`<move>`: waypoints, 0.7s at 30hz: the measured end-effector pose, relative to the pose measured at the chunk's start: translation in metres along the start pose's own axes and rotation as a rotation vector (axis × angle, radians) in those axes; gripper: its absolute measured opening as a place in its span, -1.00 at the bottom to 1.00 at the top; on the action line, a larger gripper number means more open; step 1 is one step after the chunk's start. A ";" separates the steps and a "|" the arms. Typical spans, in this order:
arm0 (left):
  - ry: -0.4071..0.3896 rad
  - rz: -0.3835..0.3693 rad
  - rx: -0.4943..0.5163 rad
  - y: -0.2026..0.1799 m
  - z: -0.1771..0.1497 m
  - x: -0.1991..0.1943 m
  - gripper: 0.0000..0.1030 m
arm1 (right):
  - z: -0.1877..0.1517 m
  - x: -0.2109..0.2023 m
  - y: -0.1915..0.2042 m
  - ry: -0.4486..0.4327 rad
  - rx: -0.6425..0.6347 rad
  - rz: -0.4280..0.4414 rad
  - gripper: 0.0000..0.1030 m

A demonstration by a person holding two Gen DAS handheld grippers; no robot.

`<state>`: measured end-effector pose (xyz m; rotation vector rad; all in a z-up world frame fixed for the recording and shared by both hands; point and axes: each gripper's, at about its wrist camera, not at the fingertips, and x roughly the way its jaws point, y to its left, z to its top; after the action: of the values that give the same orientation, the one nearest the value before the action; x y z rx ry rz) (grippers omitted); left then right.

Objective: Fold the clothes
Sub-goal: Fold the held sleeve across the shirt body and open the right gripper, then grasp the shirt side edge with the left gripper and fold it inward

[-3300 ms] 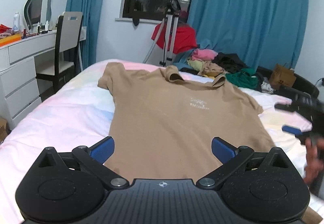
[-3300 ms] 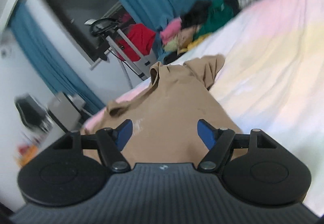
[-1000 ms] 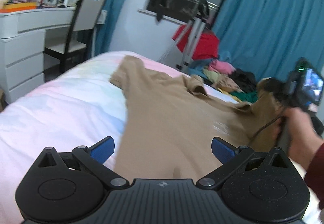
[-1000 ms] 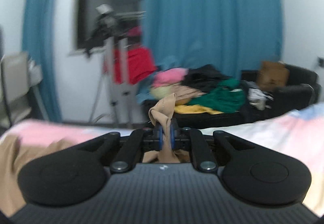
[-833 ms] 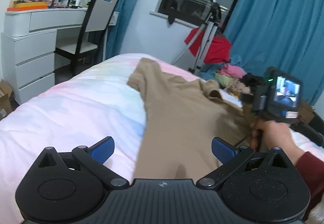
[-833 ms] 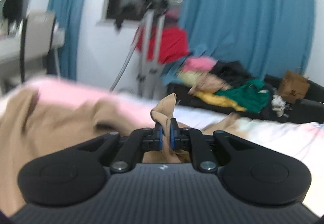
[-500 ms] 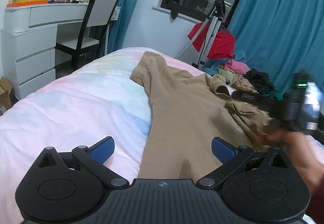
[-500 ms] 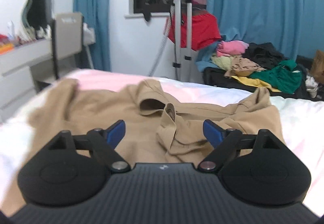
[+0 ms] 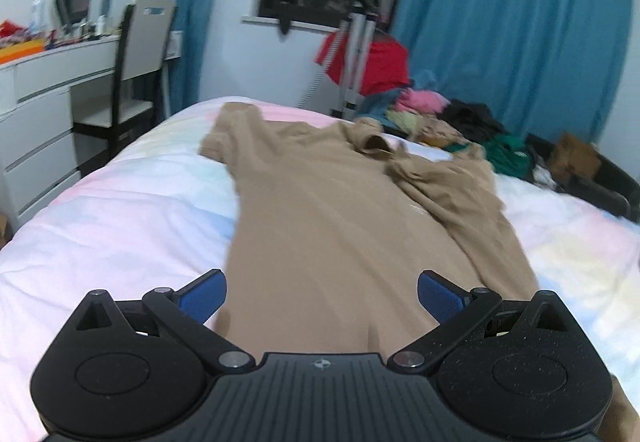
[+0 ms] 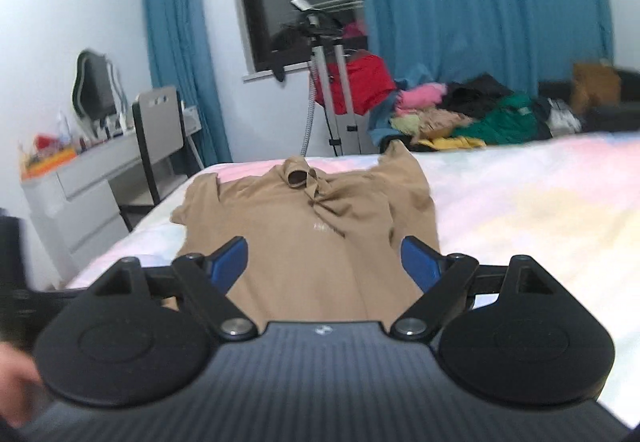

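Left gripper [image 9: 322, 296] jaws wide apart, empty, low over the hem end of the tan t-shirt [image 9: 340, 210]. Right gripper [image 10: 324, 262] jaws just opened, wide apart, nothing between them. Shirt lies ahead of both on the pastel bed [image 10: 520, 210], right sleeve [image 10: 360, 208] folded inward over the chest. Beyond: clothes pile [image 10: 472, 114], tripod [image 10: 332, 82], blue curtains [image 10: 480, 2].

tan shirt [image 9: 320, 226] lies on pastel bed [image 9: 120, 218].
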<state>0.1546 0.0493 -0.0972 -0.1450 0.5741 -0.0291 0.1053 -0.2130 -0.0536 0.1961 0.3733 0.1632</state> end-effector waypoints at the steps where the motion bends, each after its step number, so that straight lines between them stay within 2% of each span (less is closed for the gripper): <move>1: -0.004 -0.005 0.020 -0.007 -0.002 -0.002 0.99 | -0.002 -0.012 -0.003 -0.011 0.019 -0.008 0.65; 6: 0.027 0.005 0.127 -0.048 -0.002 0.017 0.98 | -0.011 -0.050 -0.030 -0.112 0.072 -0.095 0.65; 10: 0.050 0.000 0.192 -0.087 0.010 0.054 0.93 | -0.012 -0.049 -0.062 -0.154 0.093 -0.213 0.65; 13: 0.077 -0.020 0.190 -0.123 0.025 0.096 0.87 | -0.012 -0.044 -0.085 -0.173 0.153 -0.273 0.65; 16: 0.067 -0.006 0.173 -0.158 0.042 0.140 0.83 | -0.015 -0.037 -0.103 -0.178 0.215 -0.268 0.65; 19: 0.043 0.023 0.191 -0.188 0.056 0.182 0.76 | -0.020 -0.023 -0.111 -0.155 0.220 -0.277 0.65; 21: 0.058 0.036 0.197 -0.203 0.061 0.208 0.69 | -0.024 -0.013 -0.116 -0.138 0.227 -0.281 0.65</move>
<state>0.3643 -0.1573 -0.1295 0.0575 0.6281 -0.0551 0.0987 -0.3239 -0.0966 0.3735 0.2782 -0.1701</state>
